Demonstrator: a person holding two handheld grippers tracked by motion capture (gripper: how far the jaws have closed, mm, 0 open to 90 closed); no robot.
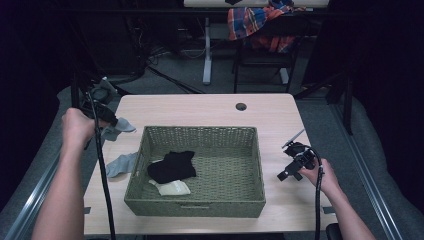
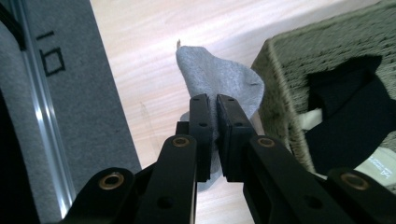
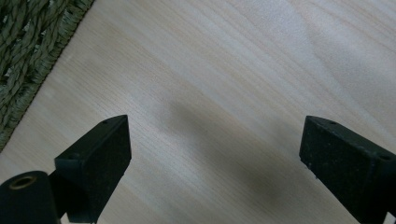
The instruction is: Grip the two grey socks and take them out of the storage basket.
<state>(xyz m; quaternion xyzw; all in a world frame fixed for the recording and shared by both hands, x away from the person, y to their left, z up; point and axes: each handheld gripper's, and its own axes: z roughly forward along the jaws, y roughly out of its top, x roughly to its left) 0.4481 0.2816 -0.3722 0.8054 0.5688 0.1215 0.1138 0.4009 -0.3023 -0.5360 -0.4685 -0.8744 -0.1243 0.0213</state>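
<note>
Left gripper [image 2: 211,100]: jaws clamped on a grey sock [image 2: 219,77], held above the table's [image 1: 200,107] left edge; second grey sock [image 1: 121,164] lying just beside the wicker basket [image 1: 200,202]; basket holds black sock [image 1: 171,166] over cream sock [image 1: 172,188]; right gripper [image 3: 215,149]: jaws wide apart over bare wood, grasping nothing.

Plaid cloth [image 1: 252,21] on far chair [image 1: 265,52]

Black marks reading "10" stand on the grey mat [image 2: 70,74] beside the table
</note>
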